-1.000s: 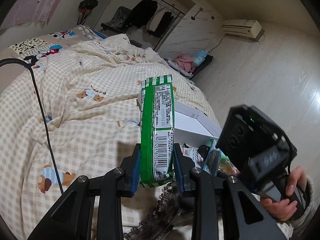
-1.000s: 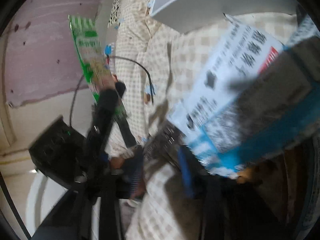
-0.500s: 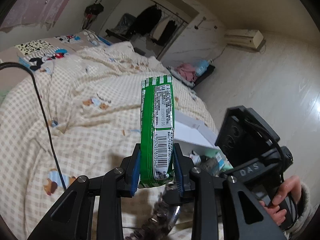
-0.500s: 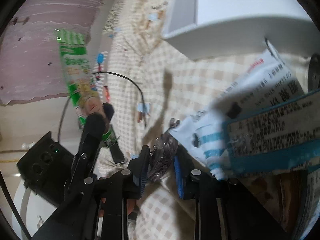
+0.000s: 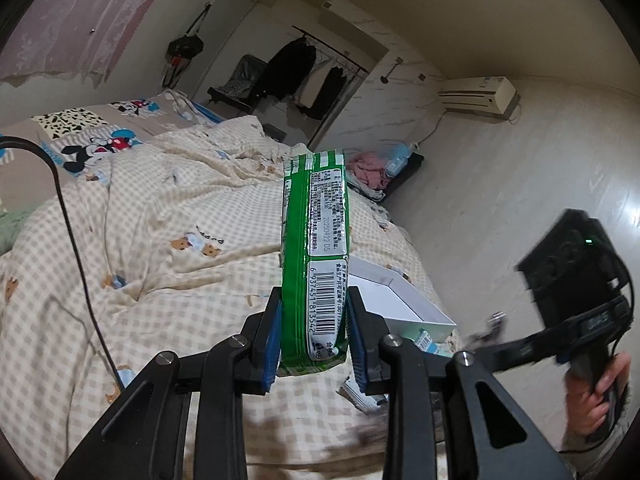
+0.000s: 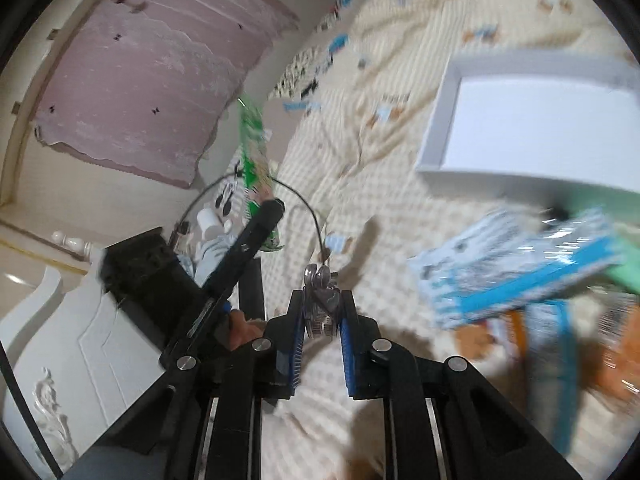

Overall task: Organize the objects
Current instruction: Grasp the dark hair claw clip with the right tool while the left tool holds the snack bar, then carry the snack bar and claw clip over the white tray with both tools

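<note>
At the bottom middle of the left view, the left gripper (image 5: 314,338) has its jaws closed tight on the low end of a green snack pack (image 5: 314,256), so the pack stands straight up over the bed (image 5: 120,264). It is held high, I think, so it can be carried to the white box (image 5: 394,300) just behind it, right of middle. In the right view, bottom middle, the right gripper (image 6: 320,322) has its jaws nearly closed on a bunch of keys (image 6: 318,300), lifted off the bed. A blurry blue and white packet (image 6: 516,272) lies to the right, and the white box sits further back, at the upper right
</note>
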`<state>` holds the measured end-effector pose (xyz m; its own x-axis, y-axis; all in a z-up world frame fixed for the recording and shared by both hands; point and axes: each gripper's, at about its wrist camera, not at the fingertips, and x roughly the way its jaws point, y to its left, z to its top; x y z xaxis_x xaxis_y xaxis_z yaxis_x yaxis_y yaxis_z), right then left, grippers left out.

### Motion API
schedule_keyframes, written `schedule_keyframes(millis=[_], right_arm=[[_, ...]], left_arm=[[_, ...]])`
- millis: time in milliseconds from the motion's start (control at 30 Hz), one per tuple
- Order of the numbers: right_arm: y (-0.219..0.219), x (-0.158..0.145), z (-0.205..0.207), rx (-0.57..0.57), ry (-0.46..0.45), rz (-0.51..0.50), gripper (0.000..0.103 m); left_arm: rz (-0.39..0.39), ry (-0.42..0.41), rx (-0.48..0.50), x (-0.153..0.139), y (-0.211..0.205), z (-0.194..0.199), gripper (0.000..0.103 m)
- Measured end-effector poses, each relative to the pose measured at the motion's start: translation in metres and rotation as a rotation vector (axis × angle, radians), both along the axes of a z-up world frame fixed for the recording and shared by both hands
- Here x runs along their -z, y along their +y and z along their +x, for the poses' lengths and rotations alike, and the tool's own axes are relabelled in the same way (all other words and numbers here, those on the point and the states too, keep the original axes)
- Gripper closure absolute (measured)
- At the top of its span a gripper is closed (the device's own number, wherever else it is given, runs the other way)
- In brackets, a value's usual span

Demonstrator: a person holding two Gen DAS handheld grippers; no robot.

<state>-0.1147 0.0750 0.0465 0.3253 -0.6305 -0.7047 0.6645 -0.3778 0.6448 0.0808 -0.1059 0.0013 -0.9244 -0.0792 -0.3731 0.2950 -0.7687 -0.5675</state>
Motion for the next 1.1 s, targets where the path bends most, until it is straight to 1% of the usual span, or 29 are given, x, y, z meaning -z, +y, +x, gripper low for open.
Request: schedule_keyframes(millis=[33,67,167,200,233,267,300,333,400,467,500,567,600,667,767,800,867,967,1067,1100], right_arm=[[0.018,-0.01,-0.004,0.011,0.012,-0.012,0.085],[0.018,-0.016,-0.005,0.025,0.03,-0.019,0.085],[0.047,-0.023,-0.017,0.079,0.108,-0.015,0.085],[0.056,-0.024,-0.022,0.094,0.123,-0.008,0.085],[0.074,-0.035,-0.023,0.118,0.142,0.003,0.085],[0.083,-0.037,-0.026,0.132,0.156,0.015,0.085],[0.095,-0.039,-0.031,0.15,0.173,0.026,0.085],[0.097,-0.032,-0.034,0.164,0.181,0.036,0.085],[0.114,-0.023,-0.048,0.195,0.163,0.056,0.085],[0.13,-0.015,-0.058,0.215,0.111,0.053,0.085],[0.136,-0.013,-0.061,0.218,0.089,0.046,0.085],[0.143,-0.009,-0.066,0.219,0.039,0.028,0.085],[0.144,-0.006,-0.067,0.217,0.024,0.021,0.085],[0.142,0.0,-0.068,0.208,0.003,0.01,0.085],[0.136,0.005,-0.067,0.197,-0.001,0.008,0.085],[0.137,0.0,-0.065,0.194,0.003,0.009,0.085],[0.136,-0.003,-0.061,0.188,0.016,0.01,0.085],[0.133,-0.004,-0.055,0.181,0.036,0.0,0.085],[0.133,-0.005,-0.054,0.172,0.02,-0.043,0.085],[0.133,-0.005,-0.055,0.158,-0.01,-0.088,0.085]], left_arm=[[0.0,0.002,0.004,-0.001,0.001,-0.001,0.071],[-0.005,0.004,0.006,-0.001,0.002,-0.001,0.071],[-0.054,-0.008,0.027,-0.007,0.01,-0.006,0.071],[-0.073,-0.009,0.046,-0.01,0.014,-0.009,0.071],[-0.096,-0.011,0.076,-0.013,0.018,-0.013,0.071],[-0.12,-0.02,0.115,-0.017,0.024,-0.02,0.071],[-0.14,-0.026,0.148,-0.021,0.029,-0.027,0.071],[-0.155,-0.041,0.183,-0.024,0.036,-0.036,0.071],[-0.186,-0.064,0.248,-0.031,0.05,-0.057,0.071],[-0.218,-0.096,0.33,-0.032,0.064,-0.08,0.071],[-0.216,-0.131,0.382,-0.03,0.07,-0.096,0.071],[-0.182,-0.186,0.415,-0.021,0.074,-0.116,0.07],[-0.165,-0.227,0.421,-0.014,0.074,-0.126,0.07],[-0.148,-0.287,0.414,-0.002,0.072,-0.134,0.07],[-0.121,-0.307,0.39,0.01,0.066,-0.133,0.07],[-0.117,-0.312,0.38,0.012,0.064,-0.132,0.07],[-0.121,-0.301,0.364,0.012,0.061,-0.13,0.07],[-0.14,-0.249,0.377,0.006,0.065,-0.124,0.071],[-0.18,-0.24,0.362,0.0,0.069,-0.121,0.071],[-0.189,-0.236,0.36,-0.002,0.07,-0.121,0.071]])
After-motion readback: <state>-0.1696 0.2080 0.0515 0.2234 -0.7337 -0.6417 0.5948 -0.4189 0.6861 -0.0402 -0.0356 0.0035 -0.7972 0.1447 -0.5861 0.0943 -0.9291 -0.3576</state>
